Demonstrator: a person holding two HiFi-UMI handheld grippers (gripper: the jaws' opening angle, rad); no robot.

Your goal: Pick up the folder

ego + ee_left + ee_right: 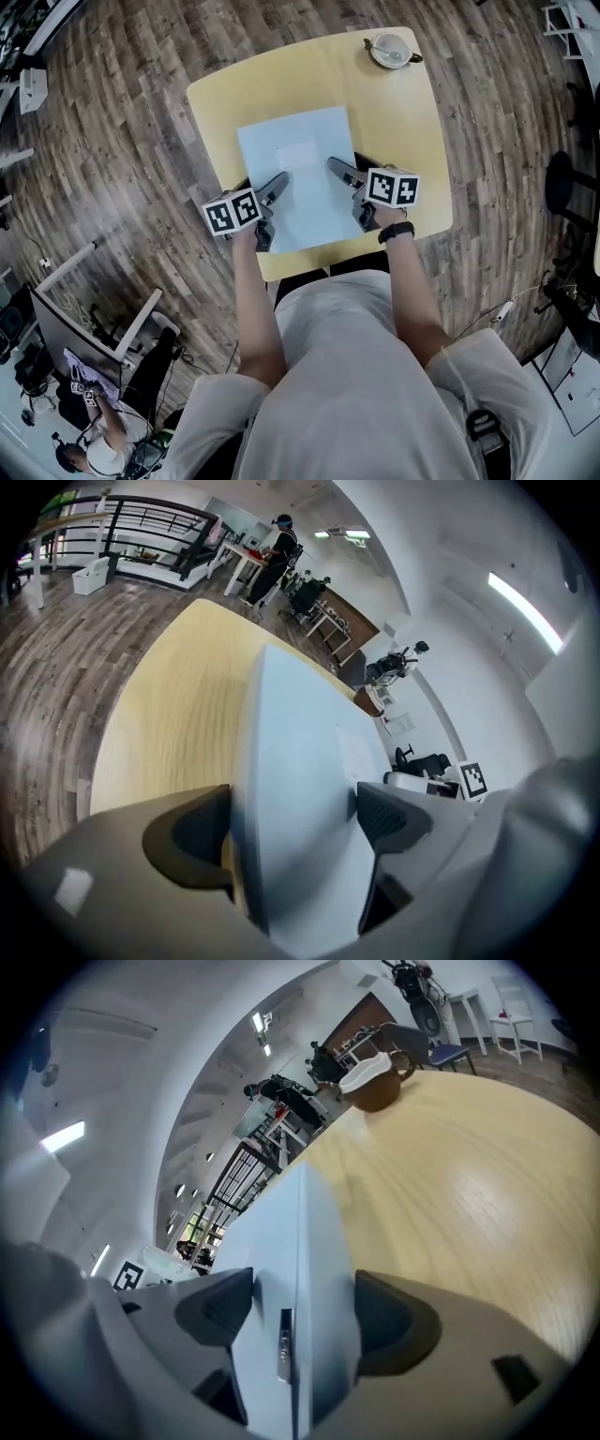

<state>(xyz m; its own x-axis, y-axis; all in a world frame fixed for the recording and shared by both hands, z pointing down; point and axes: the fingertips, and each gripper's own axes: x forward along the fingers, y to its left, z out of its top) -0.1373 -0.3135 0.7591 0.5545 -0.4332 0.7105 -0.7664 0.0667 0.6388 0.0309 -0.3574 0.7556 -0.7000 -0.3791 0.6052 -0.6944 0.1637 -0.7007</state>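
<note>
Folder (298,178) sits between left gripper's (295,822), right gripper's (305,1314) fingers (384,1321).

The folder (298,178) looks like smooth, matt plastic with a small metal clip (283,1357). The bench (394,112) is pale wood with a soft sheen; the floor (122,122) is grainy planks.

Bright, even light; fisheye warp; dark corners.
</note>
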